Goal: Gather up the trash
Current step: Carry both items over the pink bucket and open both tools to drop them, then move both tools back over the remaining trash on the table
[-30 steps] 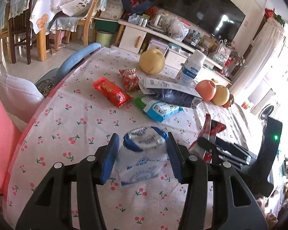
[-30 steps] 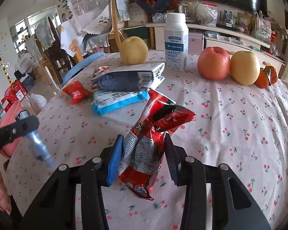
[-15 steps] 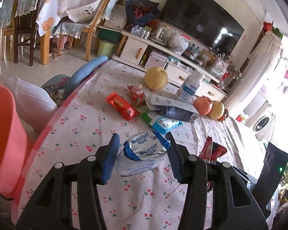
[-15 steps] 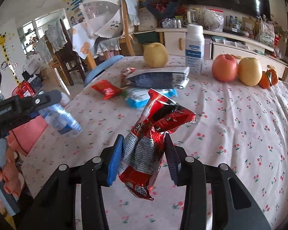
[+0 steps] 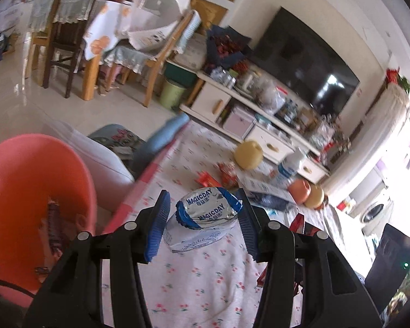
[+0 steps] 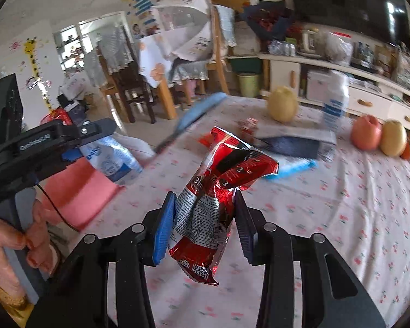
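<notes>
Nearest, clamped in the left gripper [image 5: 203, 225]: a white and blue MAGICDAY pouch [image 5: 205, 220], squeezed across its belly so the crimped top faces out and nothing spills on the way. Carried clear of the tablecloth [image 5: 199, 281], just beside the pink bin [image 5: 38, 186], lip side, probably for a drop once over the mouth. Already some dark wrapper lying inside the bin.

In the right gripper [image 6: 203, 225], likewise closed on trash: a crumpled red snack wrapper [image 6: 221, 191], pinched at its lower half, top flopping free, lifted off the cloth. From that view, the left gripper [image 6: 68, 147] with its pouch right above the pink bin [image 6: 76, 191], a hand [image 6: 16, 243] round the grip; judged second in the queue.

Farther from the bin, on the cloth and not yet collected: a small red packet [image 5: 209, 181], another red sachet [image 5: 228, 173], a blue packet [image 6: 292, 168] tucked under a dark printed bag [image 6: 292, 143]. Beyond those, well apart from the bin: a yellow pear [image 6: 283, 104], a white bottle [image 6: 336, 104], an apple [image 6: 366, 134] and a second pear [image 6: 395, 138], likely left alone as food, not litter.
</notes>
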Motion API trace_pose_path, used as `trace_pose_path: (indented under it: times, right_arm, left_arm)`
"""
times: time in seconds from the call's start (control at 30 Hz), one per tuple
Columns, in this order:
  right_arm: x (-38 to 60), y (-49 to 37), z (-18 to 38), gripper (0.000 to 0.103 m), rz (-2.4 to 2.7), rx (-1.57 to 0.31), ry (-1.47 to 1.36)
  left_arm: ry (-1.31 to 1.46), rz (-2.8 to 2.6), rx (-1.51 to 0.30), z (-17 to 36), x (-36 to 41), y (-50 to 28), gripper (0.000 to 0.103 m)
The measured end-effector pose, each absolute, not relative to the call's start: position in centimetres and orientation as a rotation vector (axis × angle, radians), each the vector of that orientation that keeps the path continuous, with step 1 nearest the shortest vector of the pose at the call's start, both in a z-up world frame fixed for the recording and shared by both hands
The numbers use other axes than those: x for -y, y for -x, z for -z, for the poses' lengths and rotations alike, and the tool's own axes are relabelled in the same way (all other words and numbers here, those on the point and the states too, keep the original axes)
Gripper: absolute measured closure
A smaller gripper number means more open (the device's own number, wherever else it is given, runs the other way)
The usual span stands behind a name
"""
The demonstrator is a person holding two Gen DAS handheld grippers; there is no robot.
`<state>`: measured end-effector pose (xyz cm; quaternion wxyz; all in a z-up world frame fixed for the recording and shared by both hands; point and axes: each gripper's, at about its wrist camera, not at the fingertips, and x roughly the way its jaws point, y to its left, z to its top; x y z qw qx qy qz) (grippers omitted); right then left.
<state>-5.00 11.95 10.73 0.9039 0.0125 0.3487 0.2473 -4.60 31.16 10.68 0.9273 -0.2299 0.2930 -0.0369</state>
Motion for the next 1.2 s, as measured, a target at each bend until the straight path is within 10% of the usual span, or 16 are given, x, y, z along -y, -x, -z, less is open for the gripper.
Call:
trace_pose_path:
  times: [0.83,0.97,1.2]
  right_arm:
    - [-34.3,5.1,-11.6,0.056,-0.867,-0.741,0.084]
    - [-34.1,4.8,-11.0,0.014,-0.838,-0.749,0.032]
    - [-30.3,5.0,-11.3,0.009,-0.716,-0.673,0.034]
  left_arm:
    - [0.734,-0.282,-0.495,-9.7,-48.1,9.0,0.044]
    - [0.745,-0.362,-0.49,-9.4,-48.8,9.2,0.015]
    - [0.696,-0.382,-0.458,-9.7,-48.1,9.0,0.008]
